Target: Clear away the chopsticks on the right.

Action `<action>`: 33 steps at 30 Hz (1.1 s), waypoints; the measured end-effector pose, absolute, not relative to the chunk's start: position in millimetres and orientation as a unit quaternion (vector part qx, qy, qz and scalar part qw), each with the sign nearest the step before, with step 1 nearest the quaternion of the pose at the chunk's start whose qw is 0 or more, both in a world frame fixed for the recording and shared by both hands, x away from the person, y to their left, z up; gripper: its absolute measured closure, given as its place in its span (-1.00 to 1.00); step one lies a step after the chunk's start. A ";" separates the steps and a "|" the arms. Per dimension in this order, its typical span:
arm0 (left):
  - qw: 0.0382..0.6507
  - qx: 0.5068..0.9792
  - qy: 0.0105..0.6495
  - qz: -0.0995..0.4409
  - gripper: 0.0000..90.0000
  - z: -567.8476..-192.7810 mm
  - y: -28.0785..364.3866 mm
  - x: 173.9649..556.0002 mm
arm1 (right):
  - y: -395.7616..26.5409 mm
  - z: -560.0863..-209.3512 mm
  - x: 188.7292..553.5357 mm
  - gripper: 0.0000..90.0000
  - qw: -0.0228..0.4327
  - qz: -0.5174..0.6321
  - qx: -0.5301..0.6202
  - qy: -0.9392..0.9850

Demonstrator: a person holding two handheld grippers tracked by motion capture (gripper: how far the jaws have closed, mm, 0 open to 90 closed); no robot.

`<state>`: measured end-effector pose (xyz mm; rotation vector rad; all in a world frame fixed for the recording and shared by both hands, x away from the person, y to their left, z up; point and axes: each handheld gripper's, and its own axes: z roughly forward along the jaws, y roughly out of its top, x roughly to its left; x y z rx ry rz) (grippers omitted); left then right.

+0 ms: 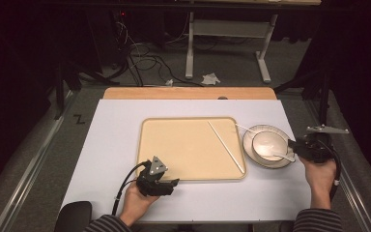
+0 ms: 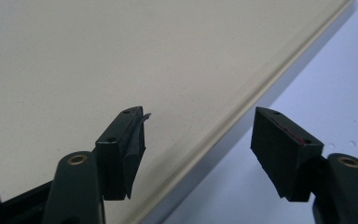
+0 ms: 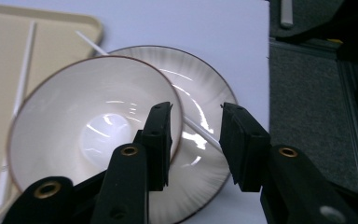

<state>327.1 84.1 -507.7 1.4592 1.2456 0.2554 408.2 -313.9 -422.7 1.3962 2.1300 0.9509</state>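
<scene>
We see the left gripper (image 1: 173,182) resting at the near edge of the flat beige plastic tray (image 1: 174,145); its jaws stand wide, one above the tray surface and the other above the white table (image 1: 111,145), with the tray rim between them and not touched. The right gripper (image 1: 293,145) is at the right side of the round white saucer with a dark rim (image 1: 251,150), which stands on the table just beside the tray. A white ceramic bowl (image 1: 266,144) sits on this saucer. The right jaws are half apart and hold nothing; one hangs over the bowl rim. One thin white stick (image 1: 226,146) lies across the tray, and another (image 3: 200,131) lies on the saucer.
</scene>
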 end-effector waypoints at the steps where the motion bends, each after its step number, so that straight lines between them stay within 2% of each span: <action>1: 0.567 0.622 0.529 0.111 -0.22 -508.0 83.5 326.7 | -315.8 -422.5 409.1 0.49 0.212 0.339 0.505 0.765; 15: 0.558 0.624 0.534 0.121 -0.22 -511.6 81.5 330.5 | -362.6 -419.4 412.5 0.58 0.252 0.294 0.567 0.727; 33: 0.557 0.603 0.557 0.126 -0.22 -511.7 91.5 324.5 | -368.4 -440.7 439.7 0.60 0.218 0.240 0.581 0.746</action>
